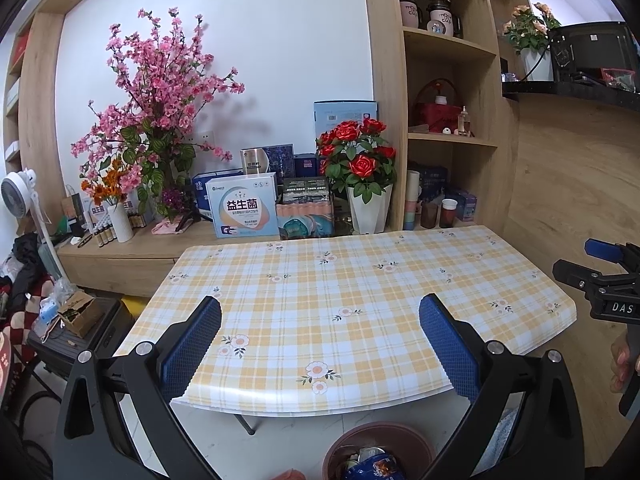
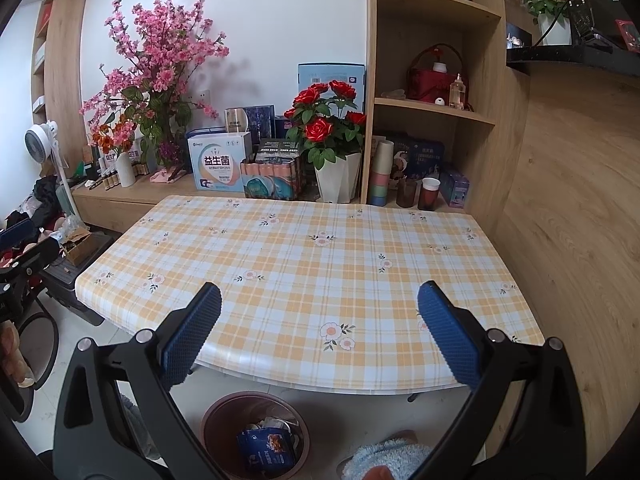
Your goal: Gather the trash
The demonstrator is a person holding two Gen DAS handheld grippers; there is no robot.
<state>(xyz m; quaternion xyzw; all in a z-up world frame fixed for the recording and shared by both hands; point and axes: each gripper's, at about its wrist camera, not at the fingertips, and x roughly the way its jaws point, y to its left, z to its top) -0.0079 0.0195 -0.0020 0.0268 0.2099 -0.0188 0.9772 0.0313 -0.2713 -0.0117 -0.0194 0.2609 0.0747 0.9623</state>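
My left gripper point(image 1: 320, 326) hangs over the near edge of the checked tabletop point(image 1: 360, 280), jaws spread wide and empty. My right gripper point(image 2: 320, 316) does likewise, jaws apart, nothing between. Below on the floor, the brown bin point(image 2: 255, 434) holds a blue wrapper point(image 2: 266, 450) and other trash.

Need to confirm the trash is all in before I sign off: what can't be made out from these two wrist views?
- Trash bin: only the top layer, a blue packet, shows in the right wrist view; the rest is buried.
- Same bin in the left wrist view: cut by the bottom edge.
- Floor under the table: hidden by the tabletop.
- Left gripper and right gripper: open, empty.
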